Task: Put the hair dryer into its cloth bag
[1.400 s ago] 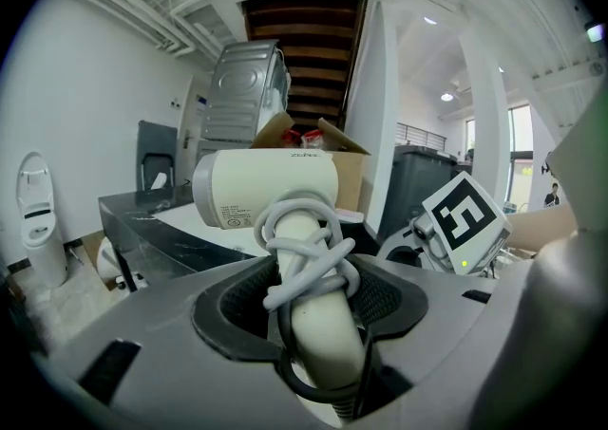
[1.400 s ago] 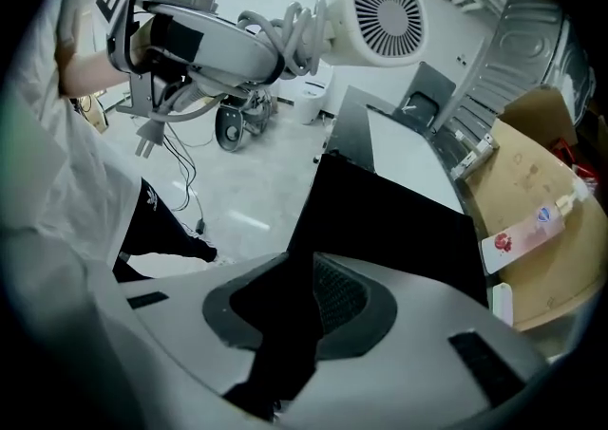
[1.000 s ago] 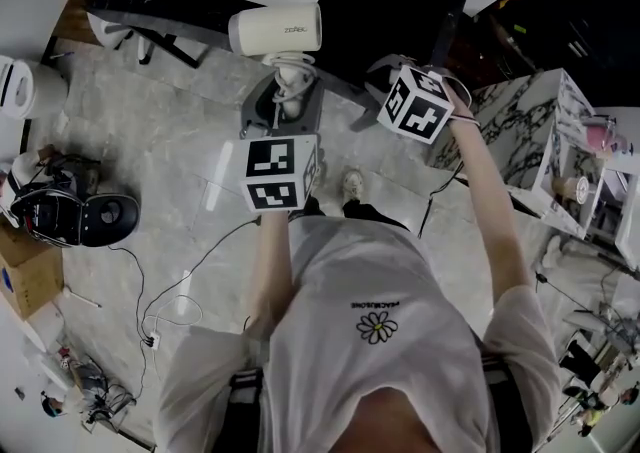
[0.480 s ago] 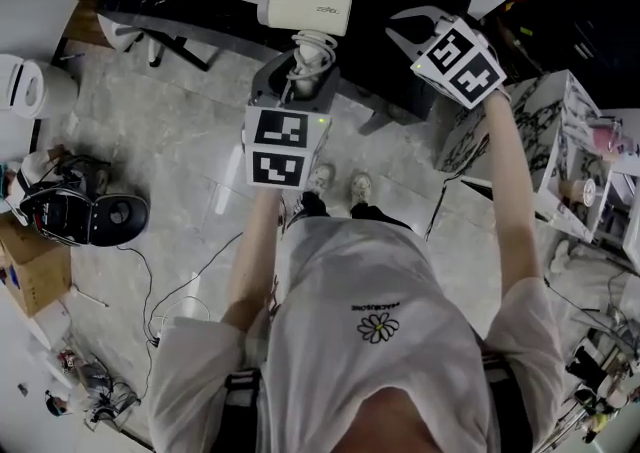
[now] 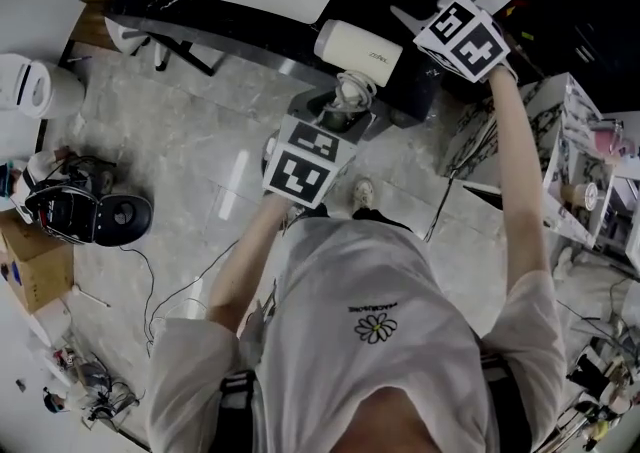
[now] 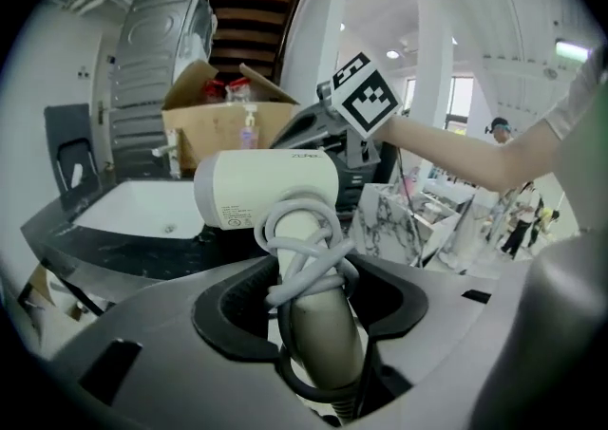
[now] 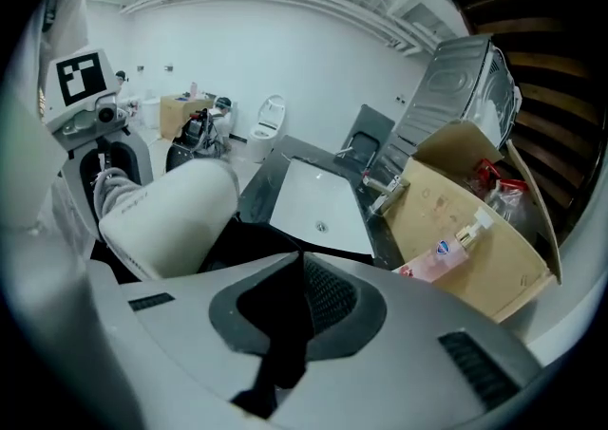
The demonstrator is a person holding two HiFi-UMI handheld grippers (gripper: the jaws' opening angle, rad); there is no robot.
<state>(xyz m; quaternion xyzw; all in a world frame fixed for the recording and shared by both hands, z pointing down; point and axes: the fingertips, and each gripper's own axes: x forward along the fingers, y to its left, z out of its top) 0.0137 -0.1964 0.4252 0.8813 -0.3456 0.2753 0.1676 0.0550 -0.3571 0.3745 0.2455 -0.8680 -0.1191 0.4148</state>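
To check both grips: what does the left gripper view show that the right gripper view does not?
Only the left gripper view: the left gripper clamping the handle of the hair dryer, and the right forearm. Only the right gripper view: the right gripper pinching the black cloth bag, and a toilet. Both: the hair dryer's body, its wound cord, the sink, the cardboard box.

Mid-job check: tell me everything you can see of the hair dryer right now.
The hair dryer is cream-white smooth plastic, with a short round barrel bearing small print and a greyer handle with its pale cord coiled round it. The left gripper clamps the handle, holding it barrel-up in the air by the edge of the black counter.
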